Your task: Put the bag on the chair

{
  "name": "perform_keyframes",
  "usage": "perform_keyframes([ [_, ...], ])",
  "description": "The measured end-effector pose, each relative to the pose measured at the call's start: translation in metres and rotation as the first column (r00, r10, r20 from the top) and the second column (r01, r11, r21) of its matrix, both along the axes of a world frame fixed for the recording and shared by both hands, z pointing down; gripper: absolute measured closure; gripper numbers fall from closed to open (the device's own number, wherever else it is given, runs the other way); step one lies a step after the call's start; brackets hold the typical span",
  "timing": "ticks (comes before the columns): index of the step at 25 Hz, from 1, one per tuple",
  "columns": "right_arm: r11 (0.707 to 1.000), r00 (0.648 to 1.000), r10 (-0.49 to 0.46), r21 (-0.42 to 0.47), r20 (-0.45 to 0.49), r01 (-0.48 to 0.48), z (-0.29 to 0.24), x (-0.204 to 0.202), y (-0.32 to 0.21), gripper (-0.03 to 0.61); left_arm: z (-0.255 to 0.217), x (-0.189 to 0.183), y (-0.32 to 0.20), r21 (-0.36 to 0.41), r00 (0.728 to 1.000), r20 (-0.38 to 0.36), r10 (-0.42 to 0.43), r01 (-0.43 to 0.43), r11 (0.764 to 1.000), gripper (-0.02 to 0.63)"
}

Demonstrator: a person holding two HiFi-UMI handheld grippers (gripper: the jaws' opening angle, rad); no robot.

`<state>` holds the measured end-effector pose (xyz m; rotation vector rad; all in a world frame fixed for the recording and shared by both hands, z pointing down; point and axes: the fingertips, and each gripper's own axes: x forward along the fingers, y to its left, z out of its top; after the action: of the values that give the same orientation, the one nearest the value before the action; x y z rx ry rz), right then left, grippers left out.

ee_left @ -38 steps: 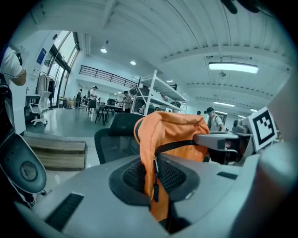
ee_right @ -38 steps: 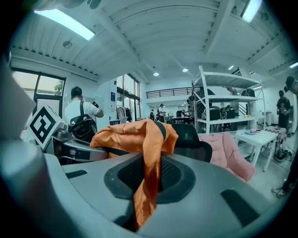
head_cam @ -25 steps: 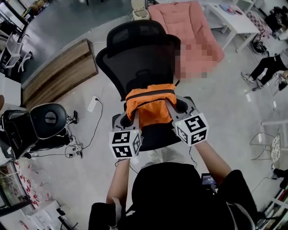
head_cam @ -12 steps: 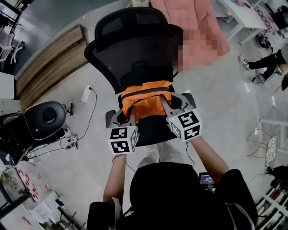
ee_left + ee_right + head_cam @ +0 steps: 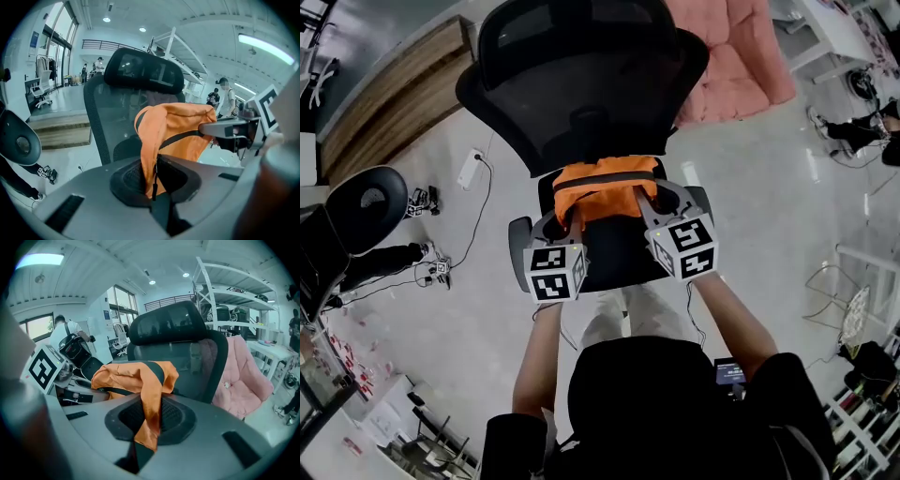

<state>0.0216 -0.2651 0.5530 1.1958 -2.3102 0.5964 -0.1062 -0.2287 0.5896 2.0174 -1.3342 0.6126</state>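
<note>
An orange bag with a black strap hangs between my two grippers, low over the seat of a black mesh office chair. My left gripper is shut on the bag's left edge; the left gripper view shows orange fabric and a zipper pull pinched between the jaws. My right gripper is shut on the bag's right edge, with a fold of fabric caught in its jaws. The chair's backrest and headrest rise just behind the bag.
A pink cushioned seat stands to the chair's right. Further back on the left lies a wooden platform. A second black chair with cables and a power strip is at the left. A person's legs show at far right.
Both grippers have sunk with the bag toward the chair seat. The bag now hangs lower in front of the backrest, and the chair fills more of the head view.
</note>
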Motion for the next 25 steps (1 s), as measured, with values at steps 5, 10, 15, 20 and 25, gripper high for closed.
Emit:
perform_keyframes([
  [5, 1.000, 1.000, -0.008, -0.025, -0.025, 0.007, 0.031, -0.002, -0.017, 0.541, 0.032, 0.000, -0.012, -0.036, 1.000, -0.004, -0.029, 0.029, 0.999, 0.566],
  [10, 0.998, 0.999, -0.025, -0.052, -0.048, 0.022, 0.058, -0.006, -0.027, 0.541, 0.060, -0.003, -0.017, -0.087, 0.999, 0.003, -0.048, 0.048, 0.995, 0.566],
  [15, 0.996, 0.998, -0.038, -0.079, -0.057, 0.034, 0.084, -0.008, -0.036, 0.541, 0.084, -0.005, -0.023, -0.123, 0.998, 0.007, -0.066, 0.066, 0.990, 0.566],
  [20, 0.993, 0.997, -0.052, -0.104, -0.060, 0.045, 0.105, -0.009, -0.046, 0.541, 0.105, -0.005, -0.033, -0.137, 0.997, 0.013, -0.072, 0.073, 0.988, 0.566],
  [25, 0.992, 0.996, -0.049, -0.123, -0.070, 0.040, 0.123, -0.008, -0.057, 0.541, 0.122, -0.006, -0.047, -0.146, 0.996, 0.018, -0.083, 0.085, 0.986, 0.565],
])
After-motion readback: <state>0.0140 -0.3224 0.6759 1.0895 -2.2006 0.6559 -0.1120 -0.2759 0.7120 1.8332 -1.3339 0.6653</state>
